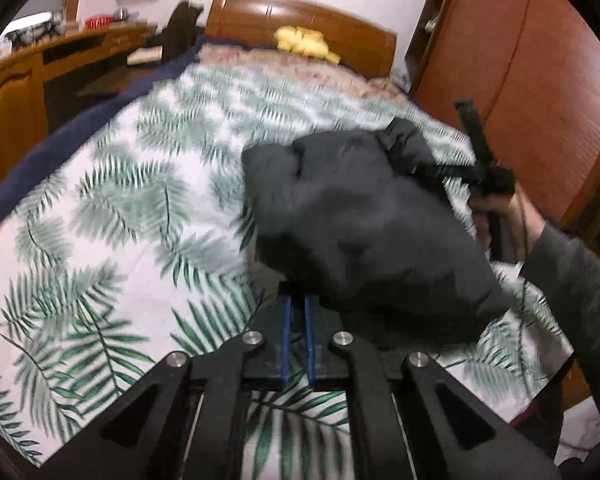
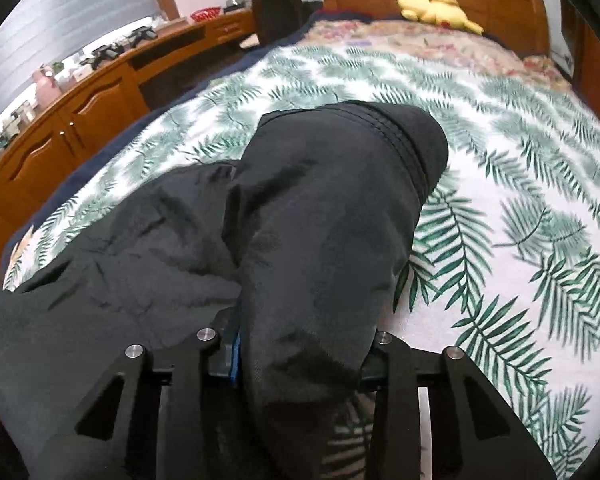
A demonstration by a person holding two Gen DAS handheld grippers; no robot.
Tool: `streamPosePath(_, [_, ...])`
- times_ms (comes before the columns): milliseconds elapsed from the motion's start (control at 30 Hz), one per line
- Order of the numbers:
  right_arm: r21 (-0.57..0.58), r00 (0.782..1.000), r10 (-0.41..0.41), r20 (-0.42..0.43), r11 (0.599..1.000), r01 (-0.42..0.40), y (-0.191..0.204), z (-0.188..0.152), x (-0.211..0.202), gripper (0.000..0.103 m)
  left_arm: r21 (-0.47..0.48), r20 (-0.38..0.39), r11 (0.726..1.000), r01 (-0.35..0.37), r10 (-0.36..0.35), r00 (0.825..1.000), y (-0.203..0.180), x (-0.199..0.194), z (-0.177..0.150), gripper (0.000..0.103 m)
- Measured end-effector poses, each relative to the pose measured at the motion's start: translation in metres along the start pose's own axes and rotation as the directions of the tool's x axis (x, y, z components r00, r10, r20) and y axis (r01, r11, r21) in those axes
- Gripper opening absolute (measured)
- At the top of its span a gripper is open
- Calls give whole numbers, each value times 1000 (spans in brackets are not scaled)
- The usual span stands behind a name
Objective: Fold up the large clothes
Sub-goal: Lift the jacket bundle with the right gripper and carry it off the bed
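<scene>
On the bed [image 1: 120, 208], one leaf-print cover spreads across most of the mattress, with a floral sheet [image 2: 440, 46] beyond it toward the wooden headboard [image 1: 300, 14]. No brand, label or writing can be read anywhere.

One dark garment [image 2: 320, 220] sits bunched on the cover, toward the foot of the bed. One end is raised off the cover; a stitched hem band runs across that end in the right wrist view. The rest trails left in creased folds.

Right gripper [image 2: 300, 360]: garment bundle fills the gap between its two blue-padded fingers, pads pressing on the cloth.

Left gripper [image 1: 299, 340]: two blue pads pressed together, nearly touching. Garment edge lies over the fingertips; cannot tell whether cloth is caught between them.

One sleeve [image 1: 572, 280] and hand show at the right of the left wrist view, holding the right gripper.

One yellow plush [image 2: 436, 8] lies against the headboard. One desk [image 2: 100, 92] runs along the left wall, small clutter on top too blurred to count.
</scene>
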State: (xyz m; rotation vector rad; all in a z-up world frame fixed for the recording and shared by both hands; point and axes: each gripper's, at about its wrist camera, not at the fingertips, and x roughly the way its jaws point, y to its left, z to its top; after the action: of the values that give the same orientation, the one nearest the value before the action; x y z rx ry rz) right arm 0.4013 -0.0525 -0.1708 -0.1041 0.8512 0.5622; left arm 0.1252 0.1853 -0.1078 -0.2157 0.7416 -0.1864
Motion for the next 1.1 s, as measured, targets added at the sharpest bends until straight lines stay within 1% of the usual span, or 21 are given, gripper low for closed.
streamPosePath(33, [-4,1000,4,15,1000,-4,6,1,-7,35,9,24,1000,-4,4,1000,-2,-9,2,2])
streamPosePath(100, [-14,999,11,39,1000,-10,19,3,-17,35,10,45,1000,-12,12,999,1,-19,3,1])
streamPosePath(200, [-39,997,30,68,999,-27,45,7,-29,35,7,79,999,-43,43,996,17,-41,4,0])
streamPosePath(267, [-68,995,31,93,997,-25,68,15,-34,34,4,147,996,-85,83,986,33,-70,7,0])
streamPosePath(333, [-104,994,28,107,994,-17,91,24,-35,34,-3,177,997,-79,78,981,51,-92,12,0])
streamPosePath(400, [-132,997,-28,71,990,38,103,32,-22,33,7,174,991,-131,127,976,66,-102,12,0])
streamPosePath(433, [-150,997,-59,40,987,64,106,35,-13,33,1,162,990,-140,138,977,78,-105,10,0])
streamPosePath(500, [-166,995,-95,10,982,95,101,34,0,33,-52,133,991,-123,129,983,103,-108,0,0])
streamPosePath(567, [-137,993,-120,-22,984,116,84,28,12,33,-45,90,988,-147,150,985,115,-101,-11,0])
streamPosePath(600, [-111,991,-129,-42,986,123,73,23,19,33,-47,76,988,-145,148,986,116,-98,-16,0])
streamPosePath(667, [-74,989,-133,-70,989,127,56,13,30,33,-62,18,993,-103,104,994,120,-80,-28,0])
streamPosePath(800, [-43,992,-112,-64,993,110,41,2,35,34,-28,-24,996,-81,81,996,99,-59,-42,5])
streamPosePath(900, [-53,992,-108,-60,993,105,40,1,34,34,-4,-44,999,-48,47,998,78,-38,-38,9])
streamPosePath(967, [-64,992,-108,-60,992,105,41,-1,33,34,9,-54,999,-38,38,998,67,-26,-35,11])
streamPosePath(1100, [-85,991,-114,-63,991,108,43,-4,35,35,4,-98,999,-34,34,995,60,0,-27,14])
